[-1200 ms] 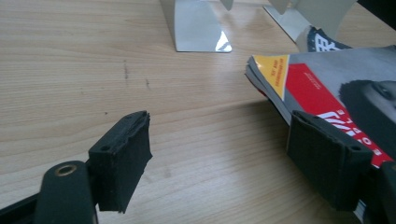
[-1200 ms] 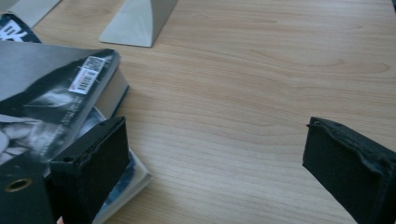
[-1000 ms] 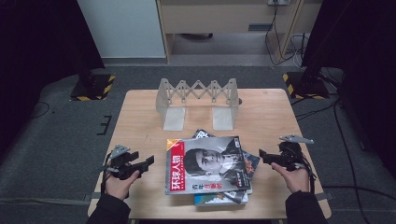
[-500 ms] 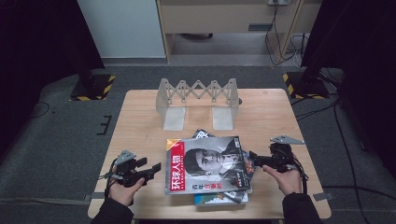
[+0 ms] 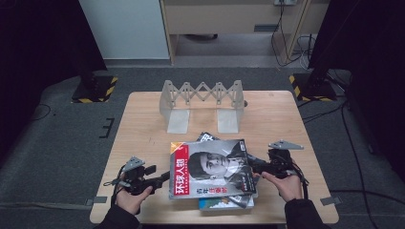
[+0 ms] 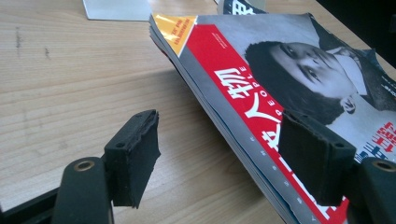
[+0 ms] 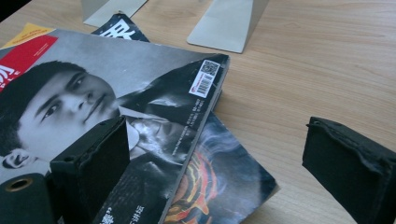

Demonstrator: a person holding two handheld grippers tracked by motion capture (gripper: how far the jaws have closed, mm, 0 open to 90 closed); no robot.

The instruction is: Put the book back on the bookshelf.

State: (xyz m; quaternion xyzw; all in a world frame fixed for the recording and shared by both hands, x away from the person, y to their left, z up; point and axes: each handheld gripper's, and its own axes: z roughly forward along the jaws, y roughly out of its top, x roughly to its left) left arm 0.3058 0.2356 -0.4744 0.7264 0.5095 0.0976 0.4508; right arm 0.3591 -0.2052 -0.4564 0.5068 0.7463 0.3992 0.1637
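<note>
We hold both grippers spread: left gripper (image 5: 165, 176) at the top magazine's (image 5: 212, 164) nine o'clock edge, right gripper (image 5: 254, 167) at three, ready to square the stack.

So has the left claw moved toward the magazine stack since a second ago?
Yes. In the high view the left claw has slid right across the wooden table, closing on the red-spined top magazine; its jaws are open at that spine edge.
</note>
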